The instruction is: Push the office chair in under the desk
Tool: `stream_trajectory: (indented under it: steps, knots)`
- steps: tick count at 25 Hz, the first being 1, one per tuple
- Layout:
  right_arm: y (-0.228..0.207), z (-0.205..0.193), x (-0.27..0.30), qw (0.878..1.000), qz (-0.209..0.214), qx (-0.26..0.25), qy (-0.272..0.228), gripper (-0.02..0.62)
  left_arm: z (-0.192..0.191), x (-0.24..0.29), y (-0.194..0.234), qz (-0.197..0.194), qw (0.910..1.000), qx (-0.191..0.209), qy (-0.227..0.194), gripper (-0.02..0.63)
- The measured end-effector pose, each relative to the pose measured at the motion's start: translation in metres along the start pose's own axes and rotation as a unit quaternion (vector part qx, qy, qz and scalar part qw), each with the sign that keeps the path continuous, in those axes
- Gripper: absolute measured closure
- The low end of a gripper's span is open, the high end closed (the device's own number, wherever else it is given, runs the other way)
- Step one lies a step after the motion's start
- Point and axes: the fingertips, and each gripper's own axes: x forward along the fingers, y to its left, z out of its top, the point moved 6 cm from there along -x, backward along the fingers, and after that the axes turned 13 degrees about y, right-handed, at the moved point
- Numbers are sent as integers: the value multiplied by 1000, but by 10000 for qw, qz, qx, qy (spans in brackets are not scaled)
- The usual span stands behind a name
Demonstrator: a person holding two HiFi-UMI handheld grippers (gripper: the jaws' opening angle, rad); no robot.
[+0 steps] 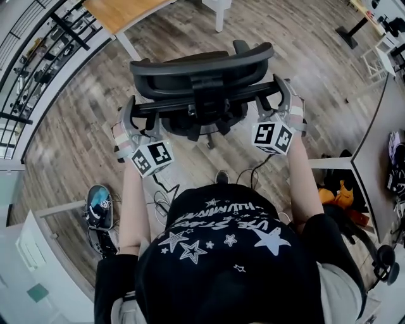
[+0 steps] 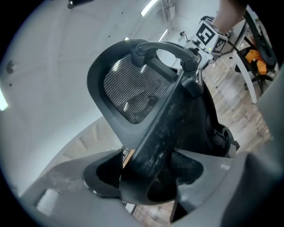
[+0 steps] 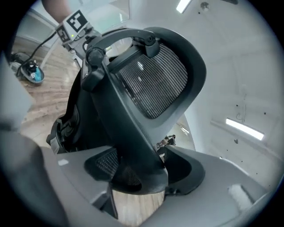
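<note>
While both forearms reach straight ahead, about level, the left gripper [image 1: 131, 123] and right gripper [image 1: 283, 101] sit at either end of the rear bar [image 1: 168, 104] of the office chair [image 1: 202, 66]. Each has its jaws spread wide around the bar, not clamped. The chair stands on the wood floor [image 1: 76, 139], apart from the desk [image 1: 120, 12].

In the head view the chair [image 1: 201, 71] hides its own seat and most of its base behind the backrest. The counter [image 1: 120, 12] is cut off by the top edge. The person's torso [image 1: 228, 253] covers the floor [image 1: 82, 126] beneath, and the clutter [image 1: 338, 193] at right is too small to tell.
</note>
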Motion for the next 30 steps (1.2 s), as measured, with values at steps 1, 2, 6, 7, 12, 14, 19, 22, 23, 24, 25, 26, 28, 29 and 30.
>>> stream_trajectory:
  steps: [1, 2, 6, 7, 12, 14, 19, 22, 23, 24, 25, 26, 28, 29, 30]
  knots:
    - [0, 2, 3, 10000, 19, 27, -83, 285, 0, 2, 1, 47, 10000, -16, 45, 298]
    - [0, 3, 5, 9999, 54, 26, -157, 285, 0, 3, 1, 81, 9999, -34, 78, 298]
    - [-6, 2, 9, 9995, 223, -95, -226, 287, 6, 7, 1, 62, 9999, -63, 140, 298]
    - [-8, 2, 11, 9994, 260, -113, -182, 287, 8, 8, 1, 19, 9998, -26, 201, 298]
    - [-12, 3, 16, 9985, 481, -242, 13, 288, 9, 11, 3, -96, 9983, 214, 526, 299]
    - [-15, 2, 20, 9985, 468, -273, 24, 290, 12, 13, 2, -25, 9982, 298, 520, 299]
    - [-17, 3, 34, 9977, 567, -344, 171, 293, 15, 24, 1, 60, 9970, 444, 628, 299]
    - [-16, 9, 45, 9972, 606, -377, 210, 295, 13, 34, 4, 141, 9964, 459, 697, 299]
    - [-17, 11, 49, 9970, 612, -392, 246, 295, 13, 38, 5, 152, 9963, 459, 706, 299]
    - [-17, 14, 54, 9969, 617, -405, 289, 296, 13, 43, 7, 152, 9963, 464, 711, 299]
    - [-17, 16, 59, 9966, 624, -412, 338, 296, 14, 49, 9, 144, 9962, 478, 710, 299]
    - [-18, 19, 65, 9963, 637, -417, 401, 298, 14, 56, 11, 136, 9962, 499, 701, 299]
    - [-19, 25, 79, 9953, 670, -441, 552, 298, 15, 70, 15, 134, 9962, 528, 675, 299]
    - [-20, 27, 85, 9948, 679, -457, 604, 299, 16, 75, 16, 142, 9962, 527, 674, 299]
    - [-20, 29, 91, 9947, 680, -466, 618, 299, 16, 80, 17, 154, 9962, 521, 685, 299]
